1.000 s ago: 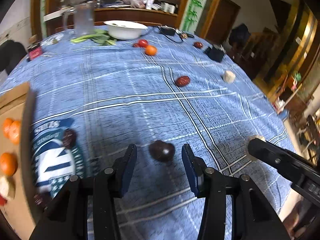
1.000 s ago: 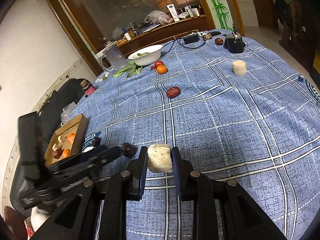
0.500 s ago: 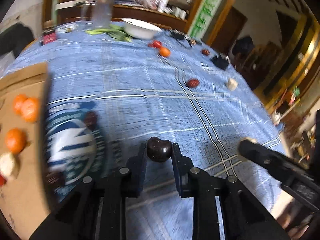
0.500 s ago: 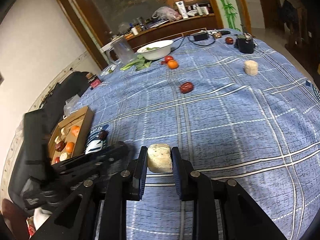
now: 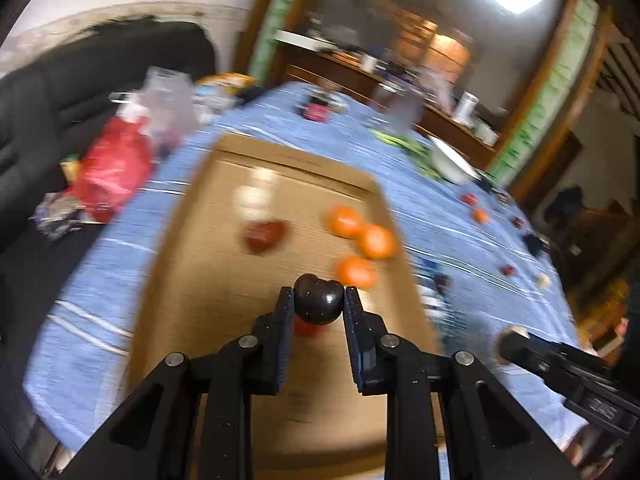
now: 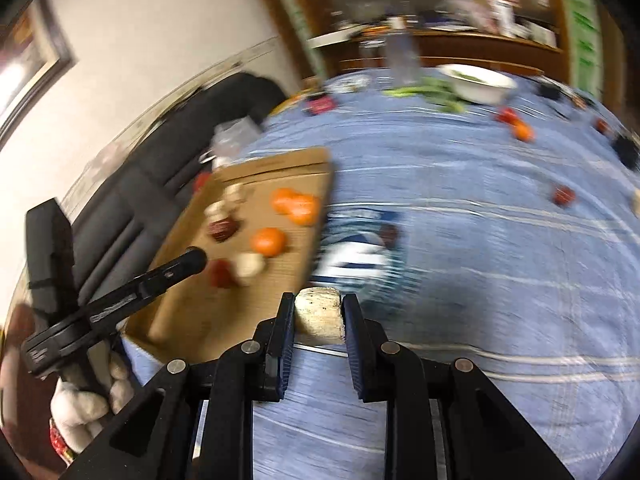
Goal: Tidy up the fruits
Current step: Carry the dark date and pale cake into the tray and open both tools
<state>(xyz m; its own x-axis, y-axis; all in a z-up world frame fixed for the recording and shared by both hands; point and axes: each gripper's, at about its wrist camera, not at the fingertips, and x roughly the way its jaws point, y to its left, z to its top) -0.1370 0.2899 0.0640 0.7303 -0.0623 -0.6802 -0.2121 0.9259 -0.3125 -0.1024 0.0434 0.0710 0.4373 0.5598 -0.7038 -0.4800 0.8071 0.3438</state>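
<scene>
My left gripper (image 5: 318,306) is shut on a dark plum-like fruit (image 5: 319,299) and holds it above the cardboard box (image 5: 200,280), near its right side. The box holds three oranges (image 5: 372,240), a red fruit (image 5: 264,236) and a pale piece (image 5: 252,196). My right gripper (image 6: 318,312) is shut on a pale cream chunk (image 6: 320,314) above the blue cloth, just right of the box (image 6: 192,312). The left gripper also shows in the right wrist view (image 6: 192,262) over the box.
Loose fruits lie far off on the blue tablecloth (image 6: 500,240): an orange (image 6: 522,132), red pieces (image 6: 564,195). A white bowl (image 6: 480,84) and greens stand at the back. A blue-white packet (image 6: 356,256) lies beside the box. A red bag (image 5: 112,168) lies left of it.
Both grippers swung left toward the cardboard box. The left gripper closed on the dark fruit, lifted it and carried it over the box. The right kept its hold on the pale chunk.
</scene>
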